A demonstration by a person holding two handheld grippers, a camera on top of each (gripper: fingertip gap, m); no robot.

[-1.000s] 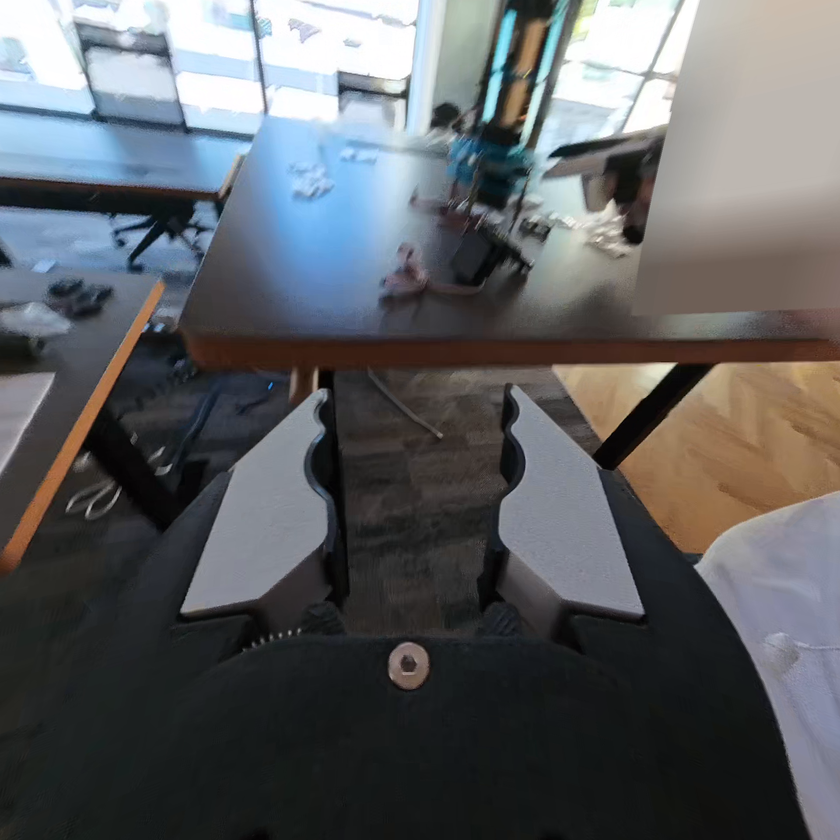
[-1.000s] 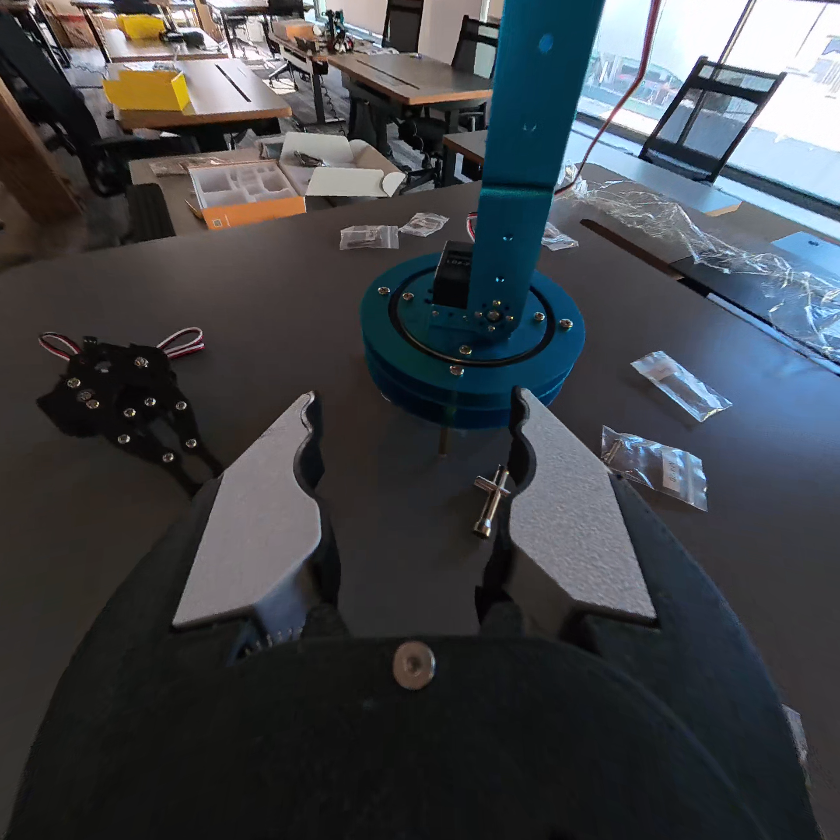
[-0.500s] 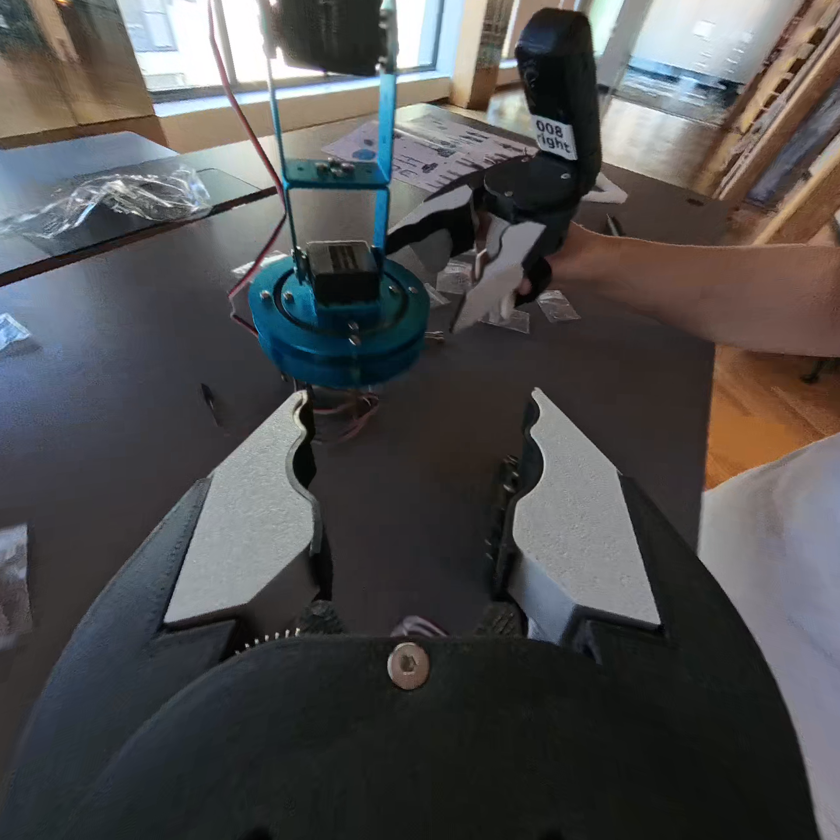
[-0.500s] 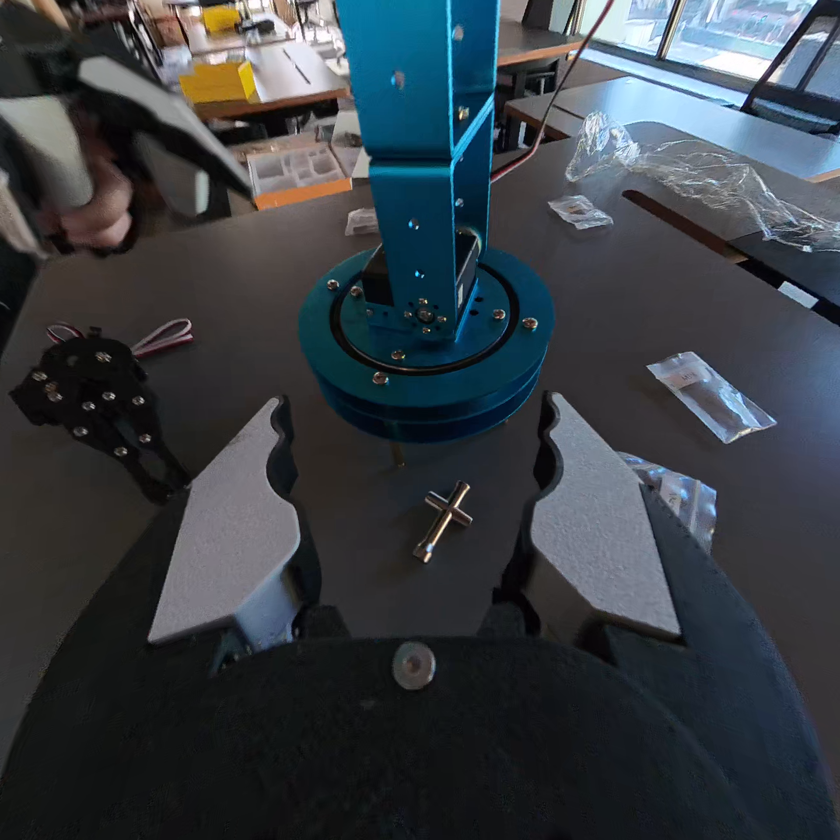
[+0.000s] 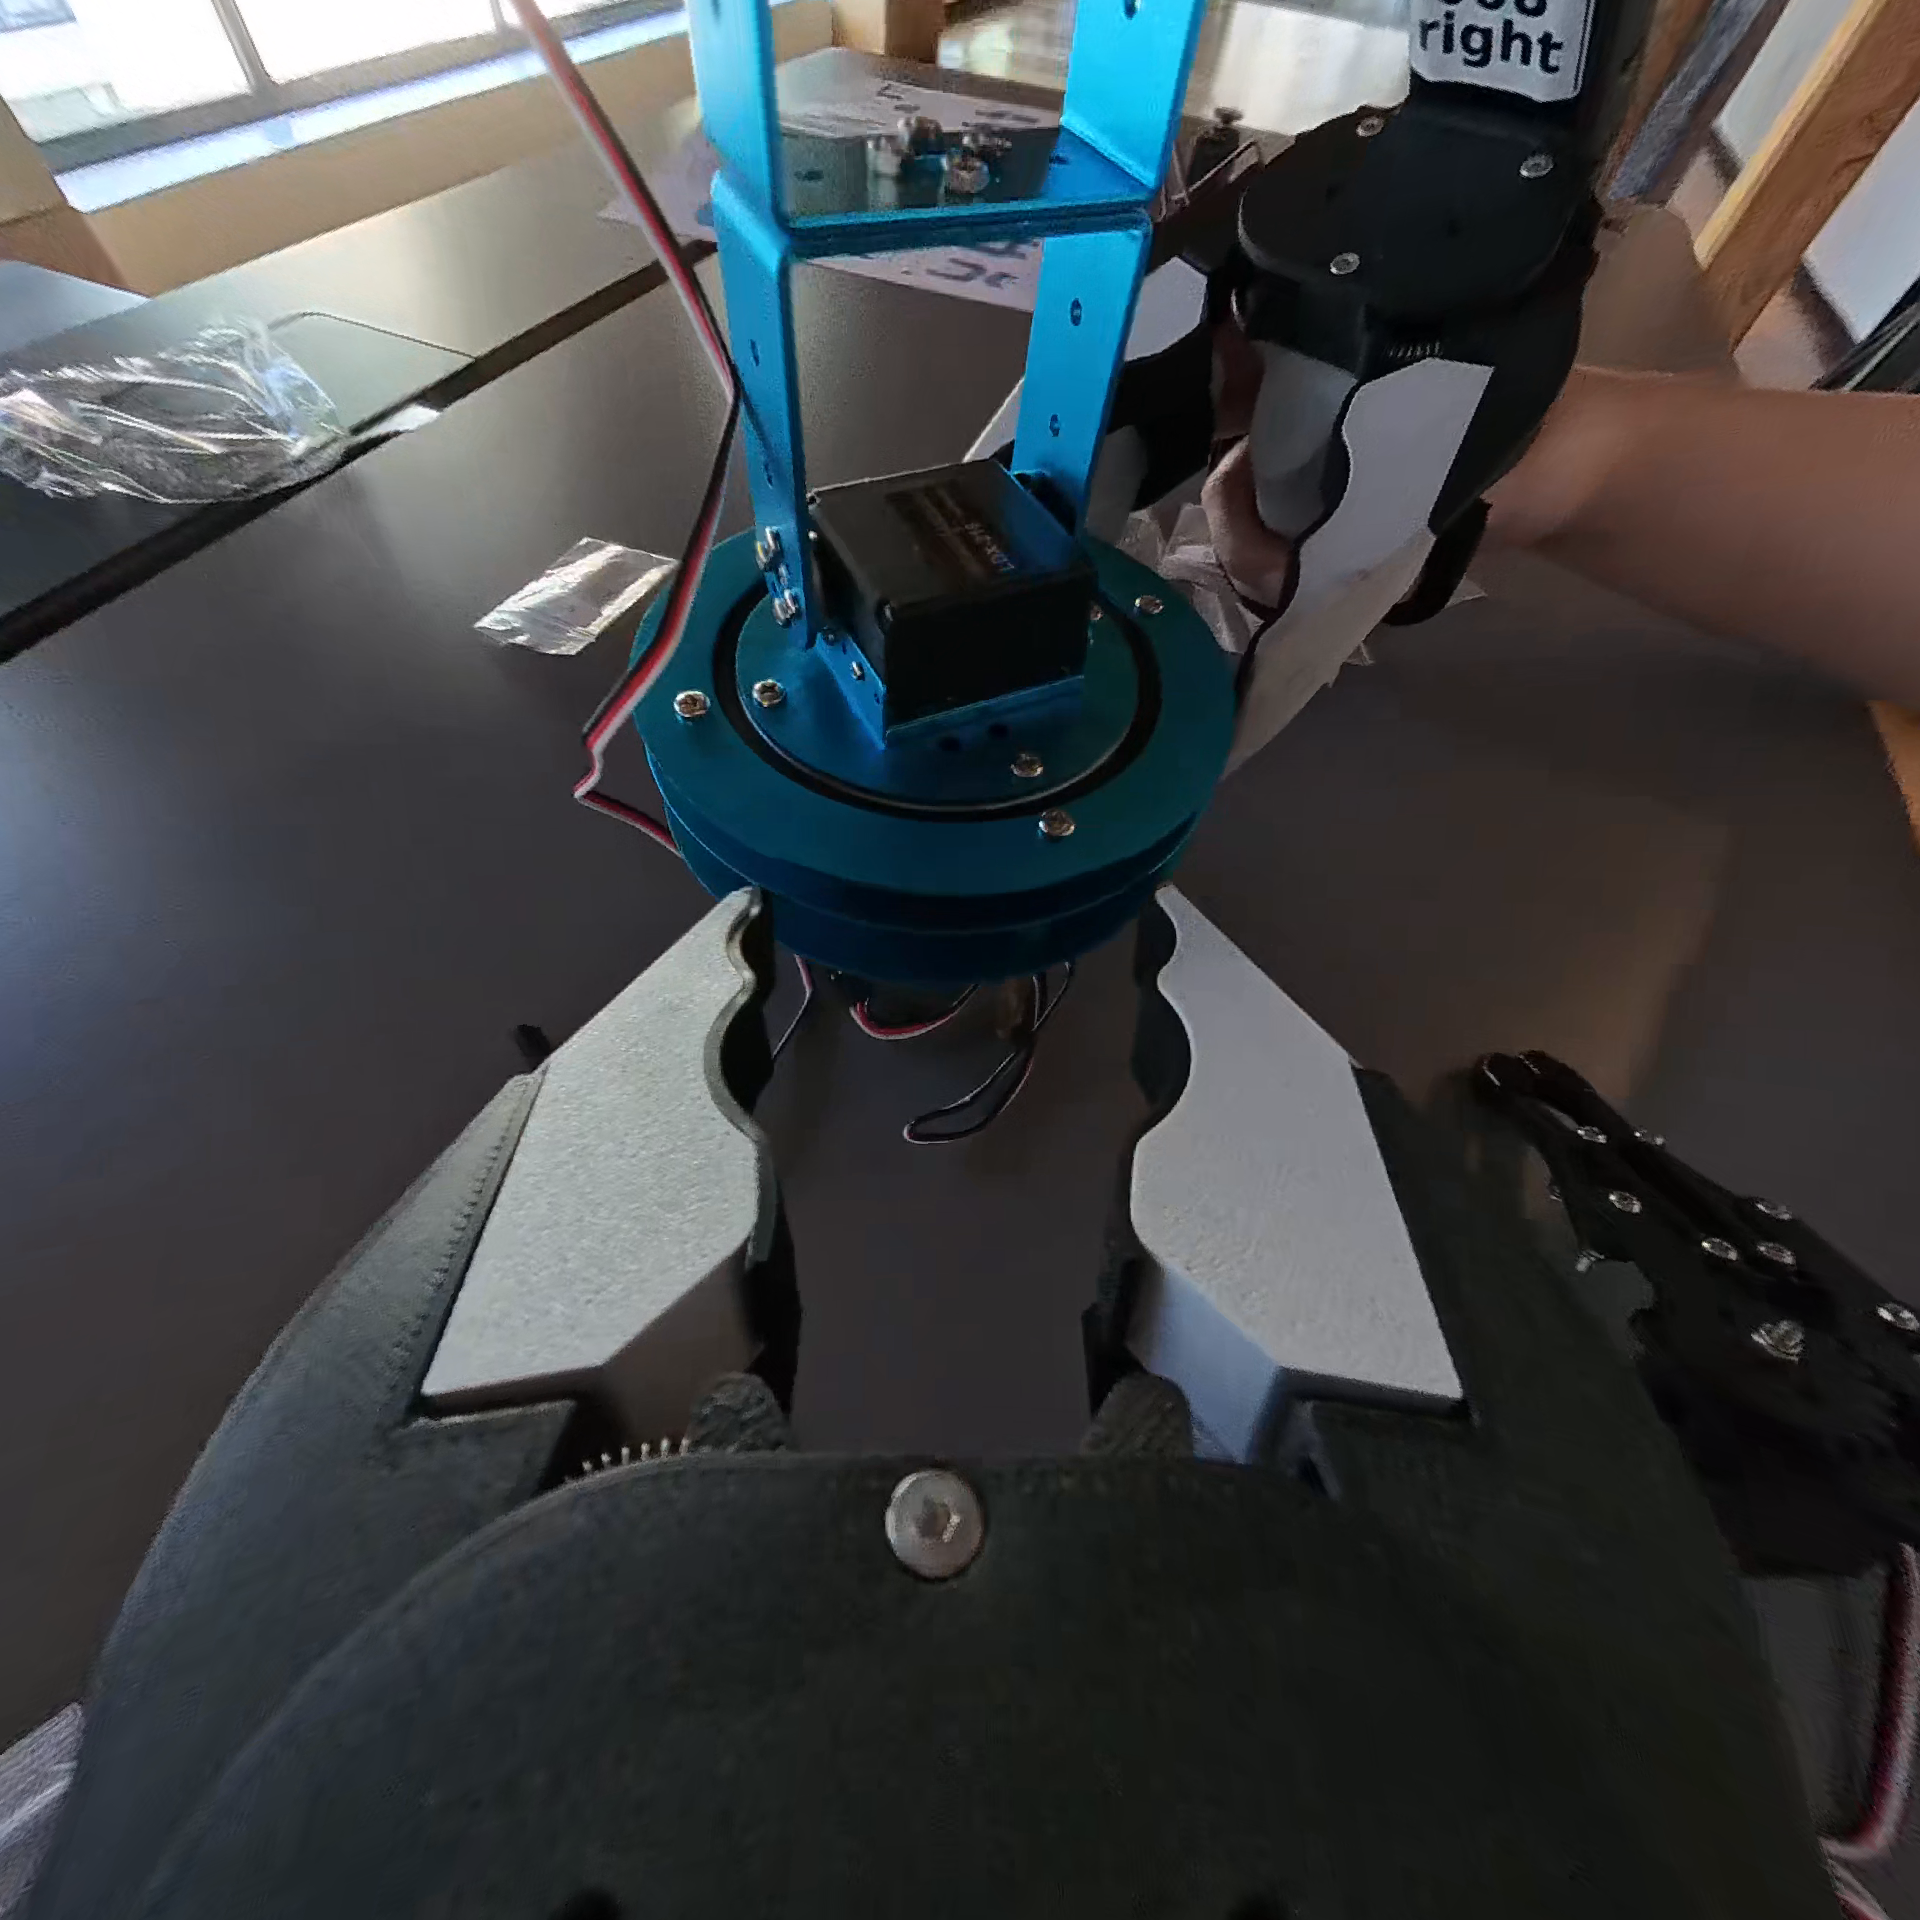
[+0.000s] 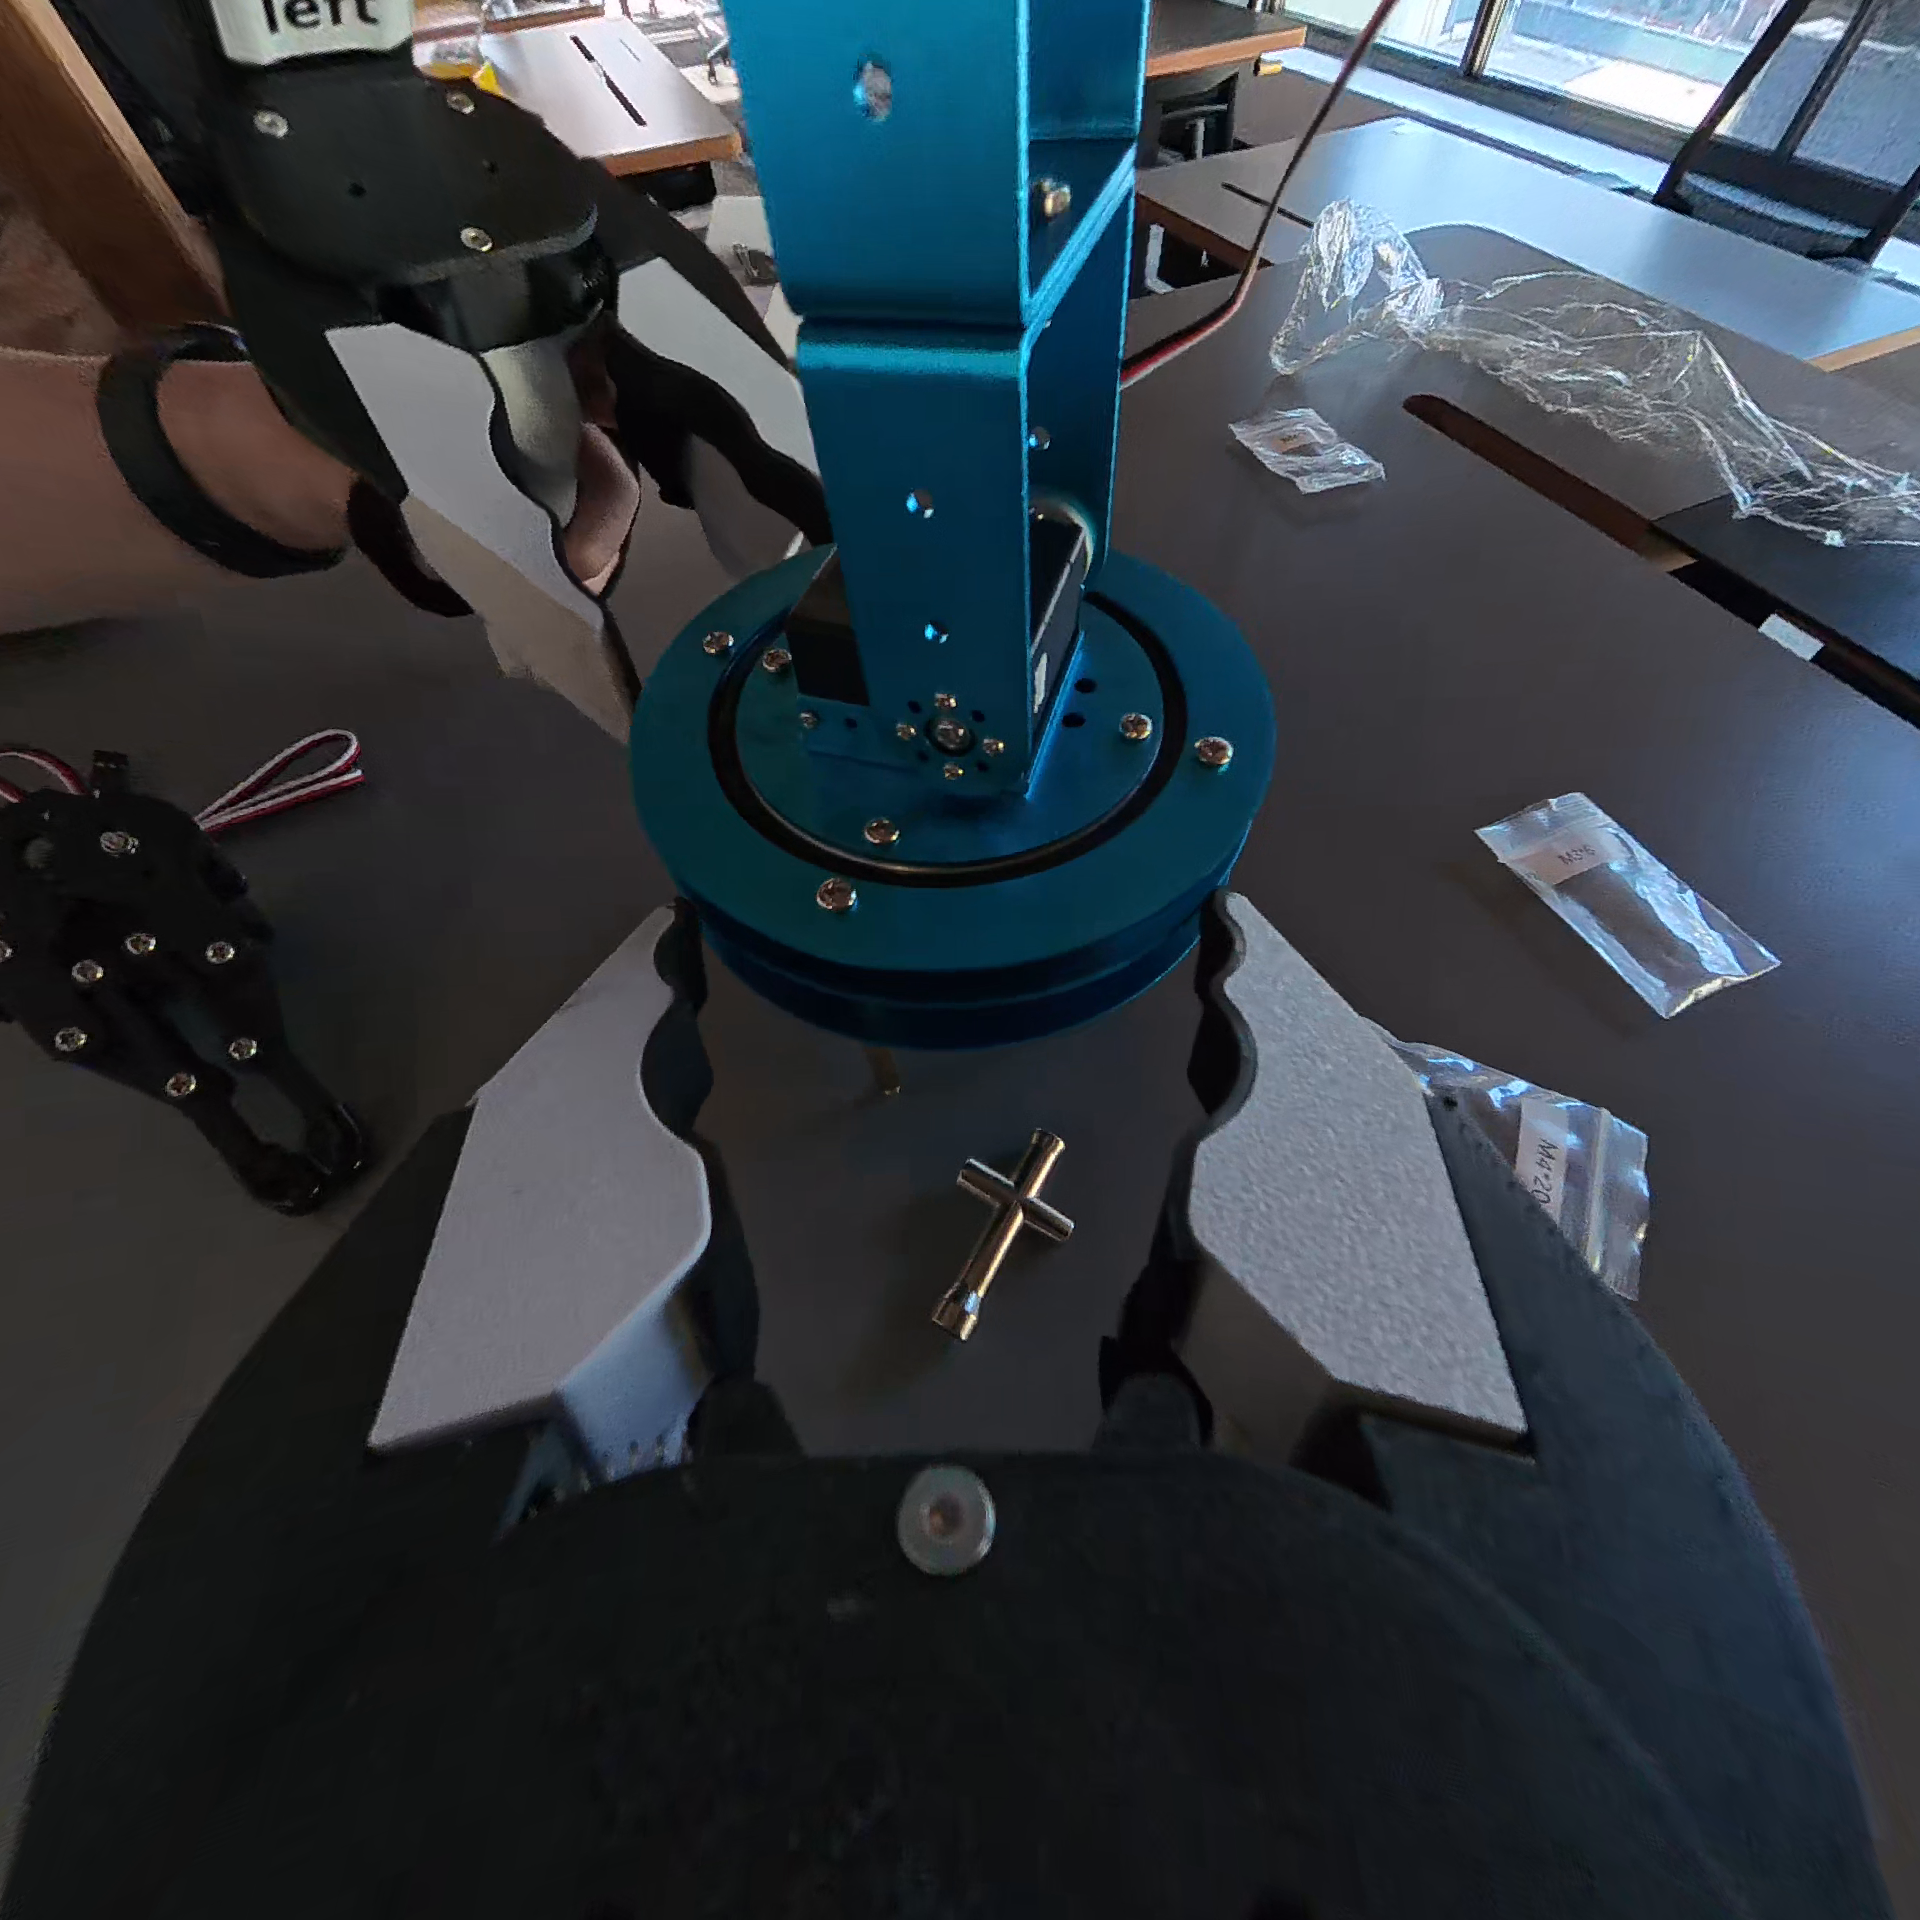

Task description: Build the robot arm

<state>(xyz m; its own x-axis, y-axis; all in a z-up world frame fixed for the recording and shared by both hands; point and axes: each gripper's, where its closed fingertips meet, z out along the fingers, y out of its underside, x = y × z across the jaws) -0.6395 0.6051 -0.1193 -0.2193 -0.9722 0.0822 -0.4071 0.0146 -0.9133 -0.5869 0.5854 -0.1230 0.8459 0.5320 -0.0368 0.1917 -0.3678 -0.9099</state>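
A blue metal robot-arm base [image 5: 935, 790], a round turntable with upright brackets and a black servo [image 5: 951, 592], stands on a dark table [image 5: 260, 831]. My left gripper [image 5: 954, 914] is open, its tips at the near rim of the base. My right gripper [image 6: 951, 920] is open on the opposite side, its tips at the rim of the same base [image 6: 951, 831]. A small silver cross-shaped wrench [image 6: 1003, 1231] lies on the table between the right fingers. Each gripper shows in the other's view, the right one [image 5: 1361, 436] and the left one [image 6: 488, 343], each held by a hand.
A black toy claw with screws and red-white wires [image 6: 135, 977] lies left of the right gripper; it also shows in the left wrist view [image 5: 1714, 1278]. Small clear bags of parts [image 6: 1621, 914] and crumpled plastic wrap [image 6: 1579, 353] lie around. Other desks stand behind. The left gripper is farther from the small silver cross-shaped wrench [image 6: 1003, 1231], some 12 centimeters, than the right, some 7 centimeters.
Both grippers have moved in toward the blue base from opposite sides. The left one swung up from below the table edge. The right one opened wider, with the wrench now between its fingers.
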